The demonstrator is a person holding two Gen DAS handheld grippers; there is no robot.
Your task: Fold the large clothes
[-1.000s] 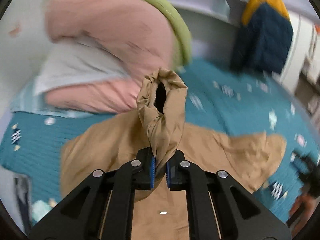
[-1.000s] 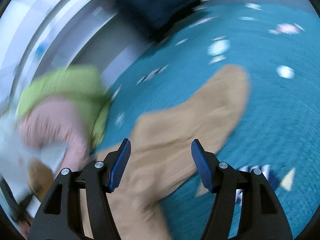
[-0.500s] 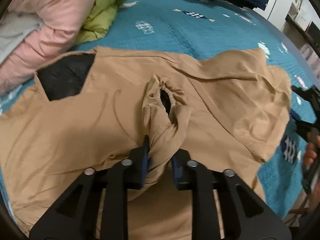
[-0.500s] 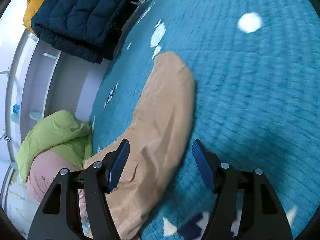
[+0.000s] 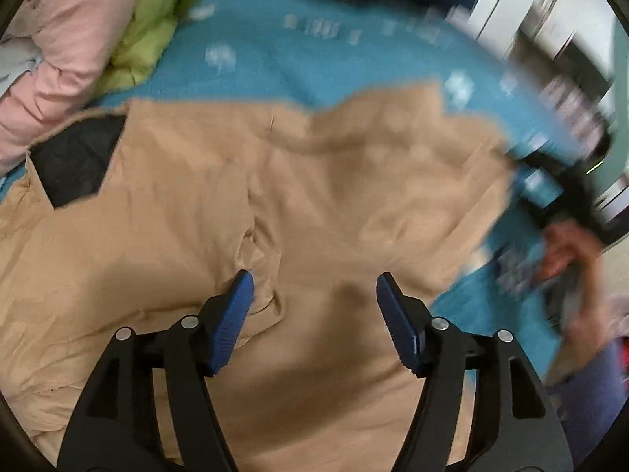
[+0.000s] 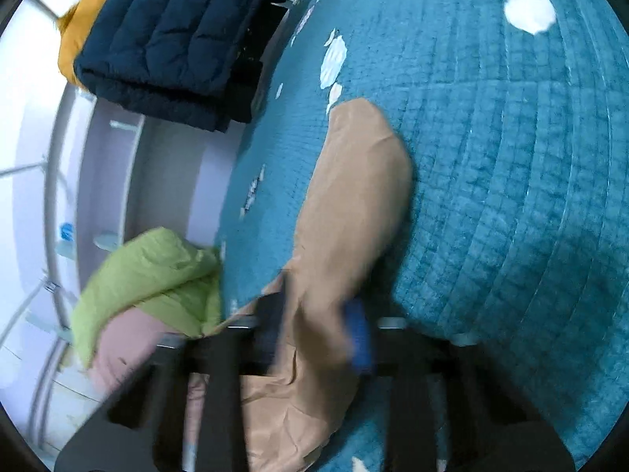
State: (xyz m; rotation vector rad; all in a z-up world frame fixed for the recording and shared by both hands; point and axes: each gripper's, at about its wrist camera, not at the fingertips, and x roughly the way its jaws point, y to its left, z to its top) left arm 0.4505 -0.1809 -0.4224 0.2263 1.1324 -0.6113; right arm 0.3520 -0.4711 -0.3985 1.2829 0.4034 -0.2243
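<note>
A bedroom in a home, a bed [image 6: 511, 196] under a teal quilted cover with white patterns, folded puffer jackets in navy [image 6: 177, 35], green [image 6: 149, 279] and pink [image 5: 67, 51] piled at its edge, pale wall behind [image 6: 114, 181]

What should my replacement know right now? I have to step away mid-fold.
Left hand-held gripper: open, empty, over the tan jacket. Right hand-held gripper: closing around the jacket's sleeve; blur hides whether it grips.
The jacket lies spread on the teal bedspread, dark lining showing at the collar; that sleeve lies stretched out from the body.
Done: jacket laid out.
Left: probably fold that sleeve in, then fold the body.
</note>
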